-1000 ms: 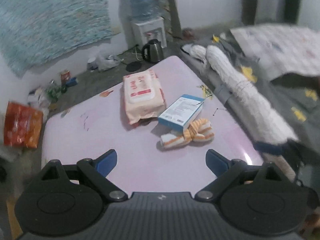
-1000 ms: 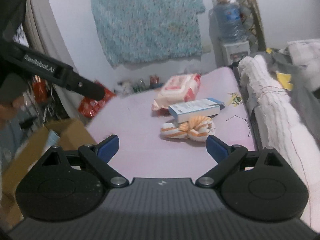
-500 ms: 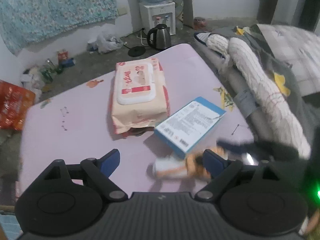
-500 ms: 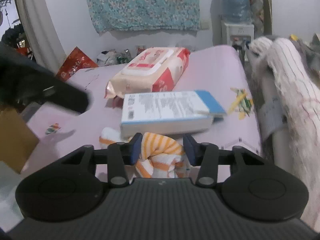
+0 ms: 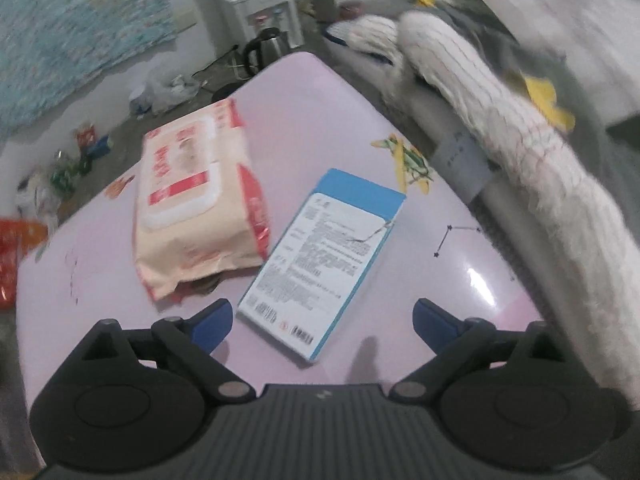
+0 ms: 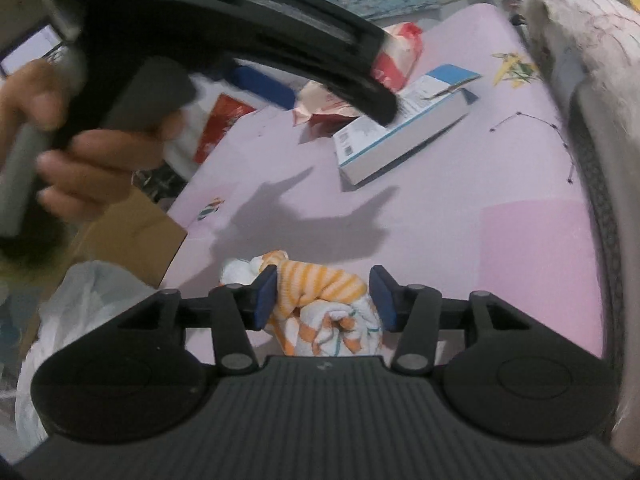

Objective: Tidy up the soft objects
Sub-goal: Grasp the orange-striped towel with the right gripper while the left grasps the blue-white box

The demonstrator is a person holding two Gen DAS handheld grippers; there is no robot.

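Observation:
My right gripper (image 6: 325,294) is shut on an orange-and-white striped sock bundle (image 6: 320,300) and holds it above the near part of the pink table (image 6: 500,208). My left gripper (image 5: 322,318) is open and empty, above the table just short of a blue-and-white box (image 5: 326,256). A pink wet-wipes pack (image 5: 192,200) lies left of the box. In the right wrist view the left gripper's black body and the hand on it (image 6: 200,32) fill the upper left and hide part of the wipes pack (image 6: 396,56). The box (image 6: 404,128) lies beyond.
A long rolled white towel (image 5: 520,160) lies along the table's right edge on grey bedding. A cardboard box (image 6: 132,236) and a white plastic bag (image 6: 80,312) sit off the table's left side. A kettle (image 5: 266,46), a water dispenser and floor clutter lie beyond the far edge.
My right gripper closed on the striped sock bundle and pulled it back from beside the box toward the near side. My left gripper moved in over the table and stayed open.

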